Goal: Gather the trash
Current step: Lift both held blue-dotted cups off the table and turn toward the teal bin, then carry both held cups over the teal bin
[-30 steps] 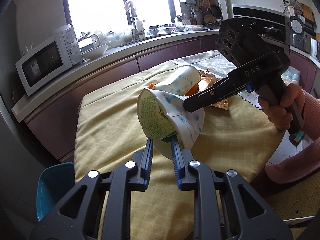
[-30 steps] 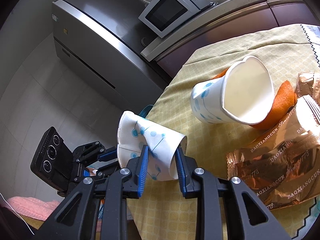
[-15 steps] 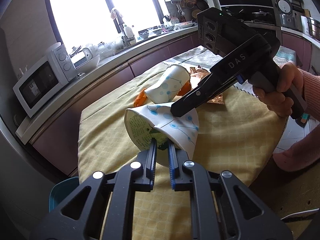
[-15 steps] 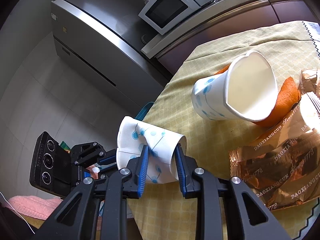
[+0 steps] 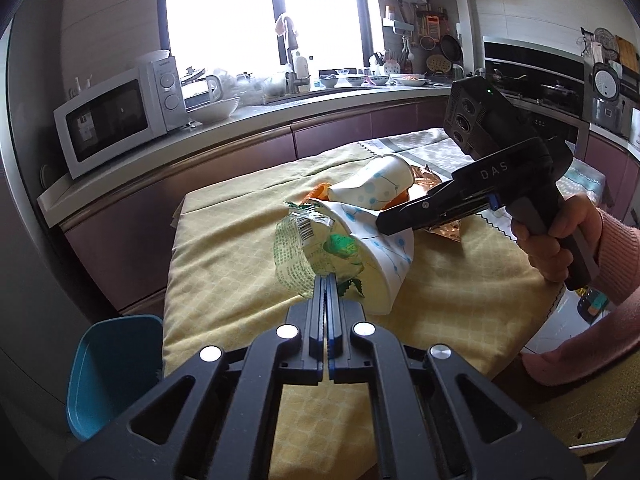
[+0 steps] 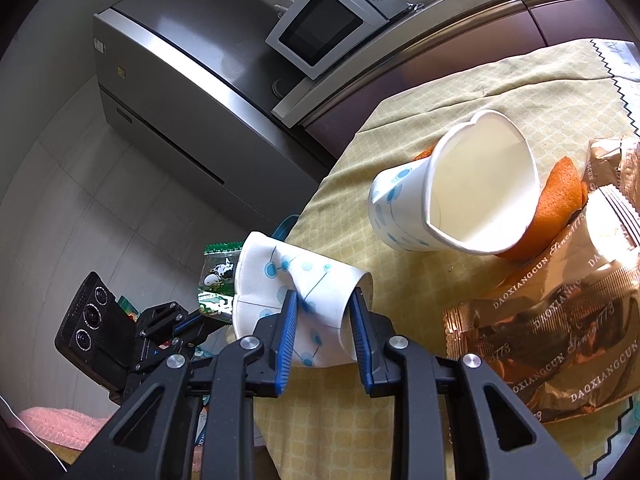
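Observation:
My left gripper [image 5: 326, 280] is shut on a green-printed clear wrapper [image 5: 310, 246] that sticks partly out of the mouth of a crushed white paper cup with blue dots [image 5: 384, 256]. My right gripper [image 6: 322, 316] is shut on that same cup [image 6: 304, 284], squeezing its base end above the table's near edge. The wrapper [image 6: 216, 280] shows at the cup's mouth in the right wrist view. A second paper cup [image 6: 452, 200] lies on its side on the yellow tablecloth [image 5: 240, 232], against orange peel [image 6: 560, 188] and a copper foil bag [image 6: 560, 300].
A blue chair [image 5: 112, 364] stands at the table's left corner. A counter with a microwave [image 5: 120, 116] runs behind the table, with a steel fridge [image 6: 192, 92] beside it. The person's hand in a pink sleeve [image 5: 560, 240] holds the right gripper.
My left gripper closed on the wrapper and has drawn it partly out of the cup's mouth. My right gripper kept its hold on the cup.

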`<state>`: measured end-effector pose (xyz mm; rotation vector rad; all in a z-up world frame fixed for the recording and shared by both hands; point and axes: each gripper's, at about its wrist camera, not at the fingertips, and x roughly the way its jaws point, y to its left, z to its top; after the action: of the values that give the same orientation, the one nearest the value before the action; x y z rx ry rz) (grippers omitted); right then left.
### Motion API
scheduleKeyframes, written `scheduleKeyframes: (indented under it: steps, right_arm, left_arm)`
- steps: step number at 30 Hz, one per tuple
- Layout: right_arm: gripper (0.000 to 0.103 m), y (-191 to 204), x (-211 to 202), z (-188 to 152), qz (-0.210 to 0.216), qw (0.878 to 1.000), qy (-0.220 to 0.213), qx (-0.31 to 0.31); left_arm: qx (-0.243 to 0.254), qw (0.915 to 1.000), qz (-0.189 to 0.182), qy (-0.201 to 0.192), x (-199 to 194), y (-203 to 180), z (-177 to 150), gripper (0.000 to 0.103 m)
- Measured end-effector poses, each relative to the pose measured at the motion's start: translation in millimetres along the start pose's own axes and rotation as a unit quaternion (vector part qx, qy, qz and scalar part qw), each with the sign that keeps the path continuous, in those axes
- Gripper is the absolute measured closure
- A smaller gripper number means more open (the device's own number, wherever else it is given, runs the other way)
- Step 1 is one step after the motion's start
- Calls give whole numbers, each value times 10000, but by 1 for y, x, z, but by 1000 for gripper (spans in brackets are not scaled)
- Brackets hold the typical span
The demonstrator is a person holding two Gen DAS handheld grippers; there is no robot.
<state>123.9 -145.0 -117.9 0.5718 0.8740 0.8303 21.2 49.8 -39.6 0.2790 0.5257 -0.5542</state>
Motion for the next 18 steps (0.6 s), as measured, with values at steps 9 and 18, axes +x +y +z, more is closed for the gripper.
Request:
scheduleKeyframes:
  steps: [9,18]
  right_arm:
    - [78,5,0,2,-89,9999,-62,-4]
    - [78,21,10,7,-92,9998,-21,-188]
  left_arm:
    - [-735,9965,392,-51,-23,34,-14,102]
    - [-1428,9873,691,-70,-44,69,-32,102]
